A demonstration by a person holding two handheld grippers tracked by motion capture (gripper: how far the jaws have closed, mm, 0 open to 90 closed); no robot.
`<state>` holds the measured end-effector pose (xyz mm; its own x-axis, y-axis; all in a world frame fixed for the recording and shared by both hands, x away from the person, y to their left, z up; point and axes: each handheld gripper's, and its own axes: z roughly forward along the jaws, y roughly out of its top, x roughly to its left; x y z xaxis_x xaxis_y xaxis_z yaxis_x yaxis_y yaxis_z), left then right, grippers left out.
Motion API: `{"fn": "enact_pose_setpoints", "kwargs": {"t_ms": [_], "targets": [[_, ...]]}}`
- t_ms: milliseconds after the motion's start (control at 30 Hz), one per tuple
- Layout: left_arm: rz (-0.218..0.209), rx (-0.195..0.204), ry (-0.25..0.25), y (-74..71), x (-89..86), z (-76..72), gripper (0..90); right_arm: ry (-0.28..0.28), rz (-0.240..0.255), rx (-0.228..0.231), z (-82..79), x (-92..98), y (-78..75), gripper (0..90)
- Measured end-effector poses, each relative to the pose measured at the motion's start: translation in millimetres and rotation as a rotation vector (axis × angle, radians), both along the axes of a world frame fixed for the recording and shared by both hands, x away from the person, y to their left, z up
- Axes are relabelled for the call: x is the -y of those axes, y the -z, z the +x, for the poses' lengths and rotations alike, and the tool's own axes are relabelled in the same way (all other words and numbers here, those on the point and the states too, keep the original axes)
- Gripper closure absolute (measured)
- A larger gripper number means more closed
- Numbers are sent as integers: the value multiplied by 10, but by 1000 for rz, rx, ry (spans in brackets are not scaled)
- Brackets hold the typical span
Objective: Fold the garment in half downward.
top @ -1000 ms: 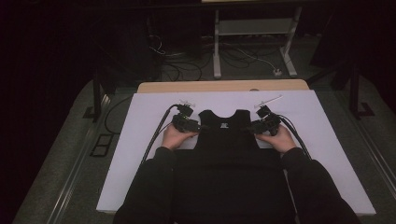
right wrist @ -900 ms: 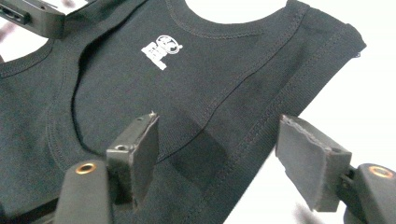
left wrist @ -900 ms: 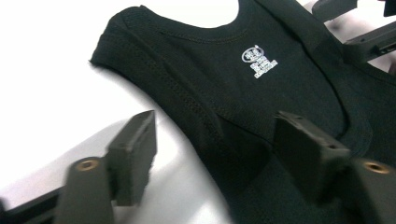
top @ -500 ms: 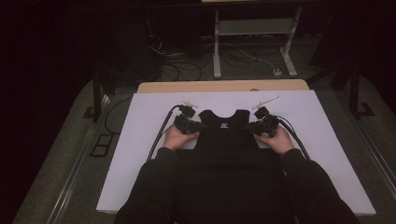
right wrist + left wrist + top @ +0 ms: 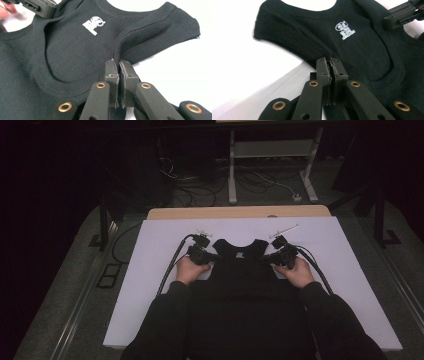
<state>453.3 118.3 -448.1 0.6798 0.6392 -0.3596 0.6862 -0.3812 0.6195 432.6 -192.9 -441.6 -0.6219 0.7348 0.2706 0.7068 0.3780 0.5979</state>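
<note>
Both sets of jaws have just snapped closed on the armhole edges of the black tank top (image 5: 239, 270), while the hands have barely shifted since a second ago.

On the left, the left gripper (image 5: 212, 256) pinches the hem where the shoulder strap meets the armhole, pads pressed together with the fabric edge caught between them, as the left gripper view shows close up. Between the two grippers the top lies flat on the white table cover (image 5: 150, 250), neckline away from the person, its white printed label (image 5: 345, 30) just below the collar. On the right, the right gripper (image 5: 269, 258) mirrors it, clamped tight on the opposite armhole seam.
</note>
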Motion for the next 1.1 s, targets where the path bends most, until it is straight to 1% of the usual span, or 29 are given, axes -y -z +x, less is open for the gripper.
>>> {"fn": "enact_pose_setpoints", "kwargs": {"t_ms": [100, 133, 167, 200, 233, 300, 367, 567, 733, 767, 867, 933, 1100], "targets": [[-24, 20, -19, 1, -26, -45, 859, 12, 39, -3, -19, 45, -36, 848], [-24, 26, -19, -6, -36, -56, 859, 15, 48, -7, -21, 53, -45, 848], [-27, 27, -20, -19, -45, -65, 859, 15, 56, -7, -23, 62, -56, 848], [-44, 25, -27, -38, -55, -76, 859, 18, 60, -3, -30, 71, -68, 848], [-55, 22, -37, -50, -52, -86, 859, 21, 75, -6, -42, 84, -82, 848], [-45, 31, -18, -86, -53, -111, 859, 23, 83, 1, -59, 98, -95, 847], [-49, 43, -4, -125, -49, -138, 859, 23, 100, -3, -80, 123, -104, 848], [-61, 71, 4, -228, -58, -188, 859, 32, 131, 6, -134, 182, -151, 848], [-85, 79, -6, -282, -102, -204, 858, 27, 153, 15, -169, 188, -198, 847], [-96, 78, -8, -299, -113, -210, 859, 29, 158, 16, -176, 189, -209, 847], [-106, 81, -3, -350, -140, -229, 858, 25, 172, 17, -192, 202, -244, 847], [-120, 84, -5, -388, -149, -249, 858, 24, 181, 22, -211, 216, -281, 846], [-131, 98, 0, -455, -176, -304, 857, 17, 212, 37, -269, 247, -377, 845]]}}
